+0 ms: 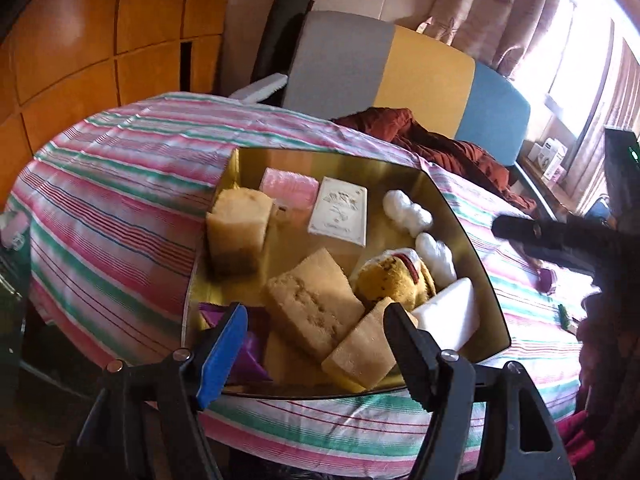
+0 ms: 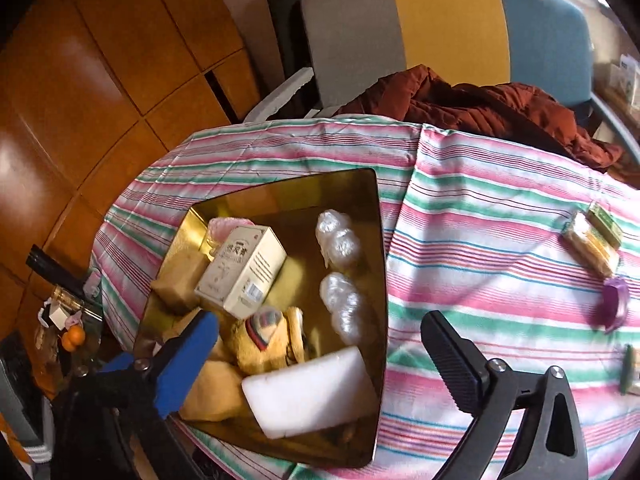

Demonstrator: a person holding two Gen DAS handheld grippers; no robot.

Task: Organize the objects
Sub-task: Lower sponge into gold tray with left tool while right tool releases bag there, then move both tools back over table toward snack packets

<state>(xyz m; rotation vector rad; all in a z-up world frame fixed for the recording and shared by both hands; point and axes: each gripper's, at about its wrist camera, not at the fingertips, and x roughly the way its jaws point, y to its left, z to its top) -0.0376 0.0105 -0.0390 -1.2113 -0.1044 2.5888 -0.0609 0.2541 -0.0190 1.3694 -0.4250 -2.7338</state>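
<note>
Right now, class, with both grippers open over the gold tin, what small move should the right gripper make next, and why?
Probably swing the right gripper across the striped cloth to the purple item. It holds nothing, the white block already lies in the gold tin, and loose items sit outside it.

Open right gripper (image 2: 320,356) above white foam block (image 2: 312,392) in gold tin (image 2: 280,188).

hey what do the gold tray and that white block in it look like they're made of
Gold tray: probably metal or foil-coated card; its glossy inner walls mirror the contents. White block: likely foam or a sponge; matte, uniform, with soft rounded edges. Neither can be told for certain from the look alone.
</note>
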